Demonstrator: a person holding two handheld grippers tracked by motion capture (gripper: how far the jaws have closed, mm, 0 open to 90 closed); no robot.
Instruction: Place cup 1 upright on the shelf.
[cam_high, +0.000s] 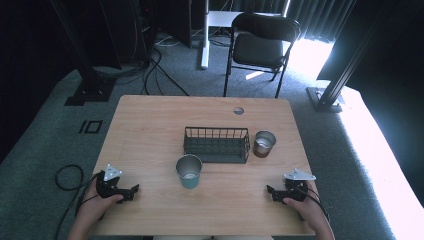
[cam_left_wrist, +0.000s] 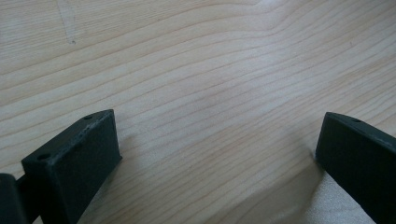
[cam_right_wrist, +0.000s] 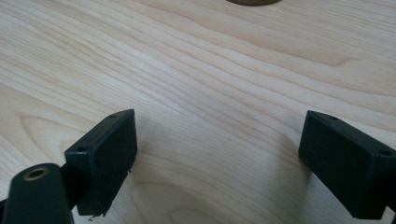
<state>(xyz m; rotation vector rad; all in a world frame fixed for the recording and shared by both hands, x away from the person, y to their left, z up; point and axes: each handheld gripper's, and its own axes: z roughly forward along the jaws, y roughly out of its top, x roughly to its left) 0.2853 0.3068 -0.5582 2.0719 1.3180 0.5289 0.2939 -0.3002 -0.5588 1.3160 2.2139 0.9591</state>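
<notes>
The wooden table (cam_high: 150, 125) carries a black wire basket (cam_high: 216, 145) at its middle. Just in front of the basket stands a teal metal cup (cam_high: 189, 171), and a smaller steel cup (cam_high: 263, 143) stands at the basket's right side. The left gripper (cam_high: 134, 190) rests near the front-left corner and the right gripper (cam_high: 270, 191) near the front-right corner — both with jaws spread wide over bare wood, holding nothing. The teal cup stands between them, apart from both.

**Count on the counter**

Two cups stand on the counter (cam_high: 150, 125): one teal cup (cam_high: 189, 171) and one steel cup (cam_high: 264, 143). There is one black wire basket (cam_high: 216, 144). Two claws rest at the near edge, a left claw (cam_high: 134, 190) and a right claw (cam_high: 270, 192). One chair (cam_high: 260, 47) stands behind.
</notes>
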